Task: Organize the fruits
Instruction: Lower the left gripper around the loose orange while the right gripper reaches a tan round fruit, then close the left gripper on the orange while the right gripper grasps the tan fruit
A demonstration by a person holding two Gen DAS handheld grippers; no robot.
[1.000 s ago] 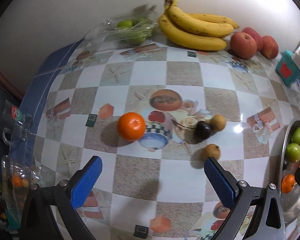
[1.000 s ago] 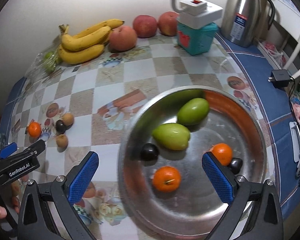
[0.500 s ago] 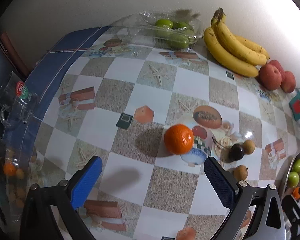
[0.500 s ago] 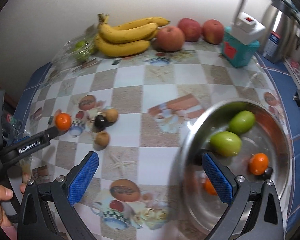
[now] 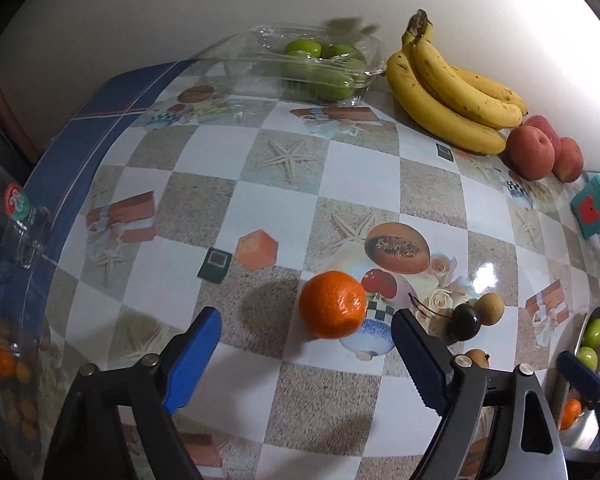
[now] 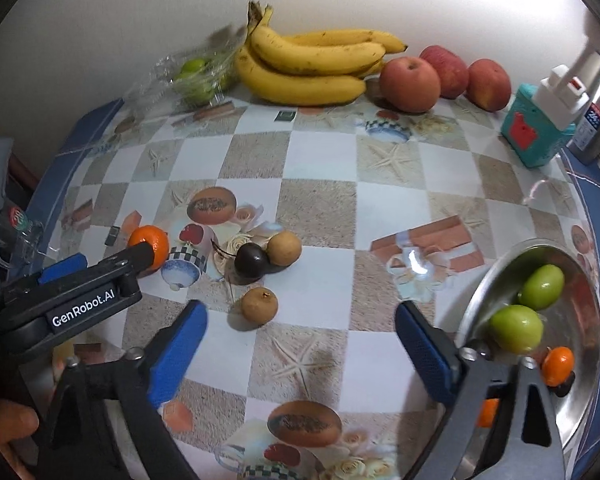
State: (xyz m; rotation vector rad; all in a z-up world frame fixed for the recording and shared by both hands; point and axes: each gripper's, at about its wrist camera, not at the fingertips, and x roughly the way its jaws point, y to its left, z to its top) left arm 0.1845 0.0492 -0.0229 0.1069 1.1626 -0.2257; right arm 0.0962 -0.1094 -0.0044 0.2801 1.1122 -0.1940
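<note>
- The tangerine [image 5: 333, 304] sat on the checked tablecloth [image 5: 356, 176], just ahead of the left gripper [image 5: 306, 354] (jaws closing, nothing between them).
- The right gripper [image 6: 300, 344] was likewise closing on nothing, beside the steel plate [image 6: 596, 320].

Both fisheye views are bright and fairly sharp in the middle, bending hard into black corners. Light falls from above: the wall [image 6: 140, 20] glows white, glare spots shine on the glossy tablecloth [image 5: 488, 272], and the orange [image 5: 333, 305] throws a soft shadow toward the table's left edge
</note>
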